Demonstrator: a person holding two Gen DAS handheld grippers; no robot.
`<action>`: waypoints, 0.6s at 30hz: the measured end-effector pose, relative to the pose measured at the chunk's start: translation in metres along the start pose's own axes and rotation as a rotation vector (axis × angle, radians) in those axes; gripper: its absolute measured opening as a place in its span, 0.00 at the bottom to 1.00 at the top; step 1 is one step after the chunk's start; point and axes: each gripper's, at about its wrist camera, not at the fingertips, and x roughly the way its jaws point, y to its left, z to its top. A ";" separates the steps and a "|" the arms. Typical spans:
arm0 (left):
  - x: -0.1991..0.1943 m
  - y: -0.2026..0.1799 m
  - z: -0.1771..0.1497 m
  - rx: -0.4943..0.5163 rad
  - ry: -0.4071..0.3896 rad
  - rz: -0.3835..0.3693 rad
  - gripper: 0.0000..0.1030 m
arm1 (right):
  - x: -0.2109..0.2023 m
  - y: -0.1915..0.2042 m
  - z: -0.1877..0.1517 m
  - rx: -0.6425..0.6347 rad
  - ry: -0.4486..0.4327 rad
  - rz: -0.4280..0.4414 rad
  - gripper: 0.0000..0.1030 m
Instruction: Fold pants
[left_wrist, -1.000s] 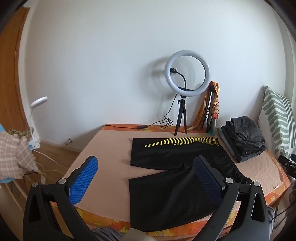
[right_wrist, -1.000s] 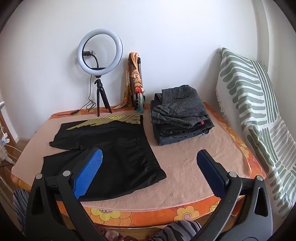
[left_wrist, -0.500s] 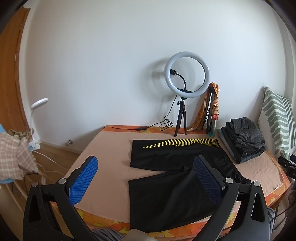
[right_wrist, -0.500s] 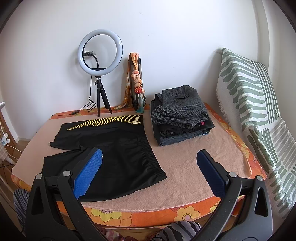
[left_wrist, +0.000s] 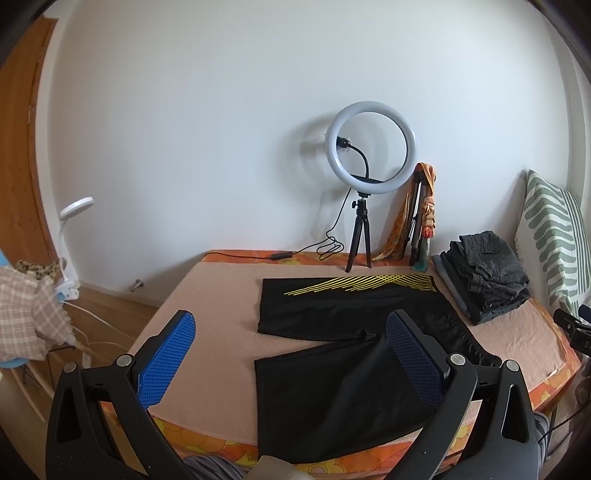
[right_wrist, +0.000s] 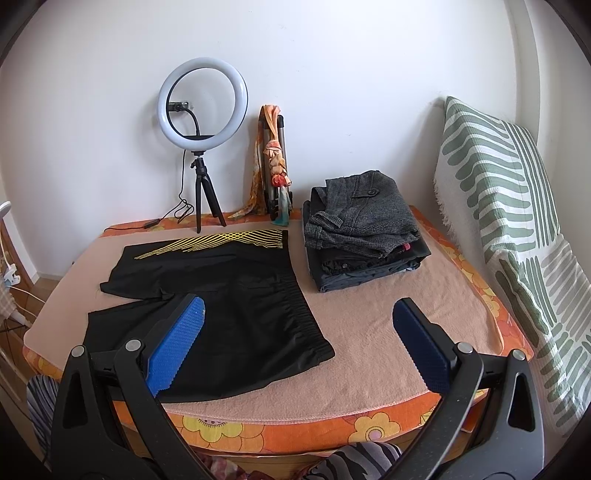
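Blanket (right_wrist: 373, 325) bare right of pants (right_wrist: 236, 295); clothes stack (right_wrist: 364, 236) behind.

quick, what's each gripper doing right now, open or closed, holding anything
Left gripper: open, holding nothing, above the black shorts.
Right gripper: open, holding nothing.
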 end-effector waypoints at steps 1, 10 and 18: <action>0.000 0.000 -0.001 -0.001 -0.001 0.000 1.00 | 0.000 0.000 0.000 0.000 -0.001 0.001 1.00; -0.001 0.002 -0.001 -0.008 -0.002 0.001 1.00 | 0.000 0.001 0.000 -0.001 -0.001 0.002 1.00; -0.001 0.001 -0.002 -0.008 -0.002 0.002 1.00 | 0.001 0.001 0.000 -0.001 -0.002 0.001 1.00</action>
